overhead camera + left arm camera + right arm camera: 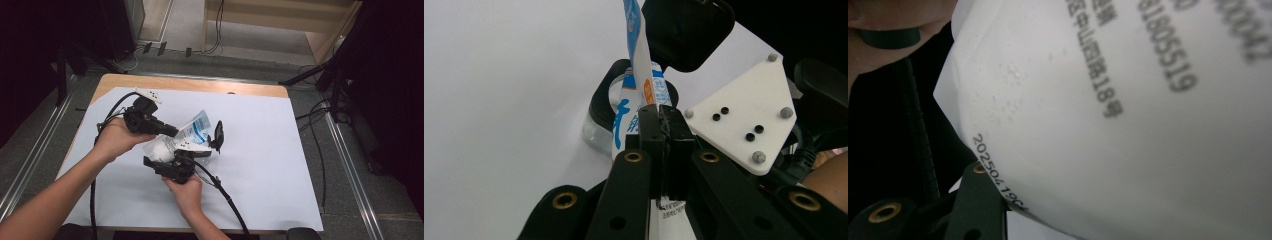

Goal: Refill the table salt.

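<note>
A white pouch with blue print (192,134) is held up over the white sheet between both grippers. My left gripper (175,132) comes in from the left and is shut on the pouch's thin flat edge (640,65), its black tips (663,117) pinched together on it. From below, my right gripper (200,146) holds the pouch's body, one jaw on each side of it. In the left gripper view its white three-cornered plate (744,115) lies to the right. In the right gripper view the pouch's white side with black printed digits (1128,125) is very close.
A white sheet (280,150) covers most of the wooden table (200,84). A black cable (227,197) trails from the right gripper toward the front edge, another (107,117) loops off the left one. Dark stands and floor cables surround the table.
</note>
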Demonstrator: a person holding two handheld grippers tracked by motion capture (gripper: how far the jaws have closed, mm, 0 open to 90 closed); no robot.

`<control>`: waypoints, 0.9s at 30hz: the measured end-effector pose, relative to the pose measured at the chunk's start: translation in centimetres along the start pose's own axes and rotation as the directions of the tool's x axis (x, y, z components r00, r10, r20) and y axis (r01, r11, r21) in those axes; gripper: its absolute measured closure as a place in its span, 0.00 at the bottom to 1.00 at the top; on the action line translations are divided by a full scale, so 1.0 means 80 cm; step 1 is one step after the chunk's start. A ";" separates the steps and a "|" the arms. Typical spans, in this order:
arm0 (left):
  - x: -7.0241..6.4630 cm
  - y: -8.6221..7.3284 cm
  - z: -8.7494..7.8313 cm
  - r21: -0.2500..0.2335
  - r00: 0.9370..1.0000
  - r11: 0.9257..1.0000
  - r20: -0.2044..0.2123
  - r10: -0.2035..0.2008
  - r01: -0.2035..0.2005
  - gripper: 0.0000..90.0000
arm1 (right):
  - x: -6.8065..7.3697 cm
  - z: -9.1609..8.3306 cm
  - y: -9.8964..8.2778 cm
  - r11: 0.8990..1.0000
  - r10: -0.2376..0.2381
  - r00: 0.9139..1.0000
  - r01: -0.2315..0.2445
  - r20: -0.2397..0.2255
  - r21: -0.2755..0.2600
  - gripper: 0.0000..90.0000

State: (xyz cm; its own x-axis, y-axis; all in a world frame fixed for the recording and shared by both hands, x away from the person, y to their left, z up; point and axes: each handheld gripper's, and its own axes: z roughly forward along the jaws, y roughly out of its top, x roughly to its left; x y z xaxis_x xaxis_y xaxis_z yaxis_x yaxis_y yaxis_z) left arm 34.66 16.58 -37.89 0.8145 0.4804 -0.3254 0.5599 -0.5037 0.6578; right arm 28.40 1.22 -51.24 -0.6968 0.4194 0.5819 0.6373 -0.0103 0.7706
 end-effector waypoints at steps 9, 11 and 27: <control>-0.004 0.005 0.008 0.003 1.000 1.000 0.001 0.000 0.000 1.00 | 0.001 -0.001 0.001 0.997 -0.067 0.997 0.066 0.044 0.035 0.54; -0.005 0.006 0.009 0.008 1.000 1.000 -0.001 0.002 -0.002 1.00 | 0.002 -0.002 0.001 0.996 -0.083 0.995 0.080 0.054 0.044 0.54; -0.003 0.003 -0.001 -0.028 1.000 1.000 -0.004 -0.001 0.000 0.99 | 0.000 -0.002 0.009 0.999 -0.018 1.000 0.018 -0.001 0.026 0.60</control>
State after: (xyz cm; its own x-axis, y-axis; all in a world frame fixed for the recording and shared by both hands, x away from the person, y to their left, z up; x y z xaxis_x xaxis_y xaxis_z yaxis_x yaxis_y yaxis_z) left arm 34.62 16.38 -37.62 0.8135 0.4836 -0.3230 0.5558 -0.4829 0.6767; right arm 28.78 1.08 -50.62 -0.7084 0.4186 0.5684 0.6332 0.0209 0.7737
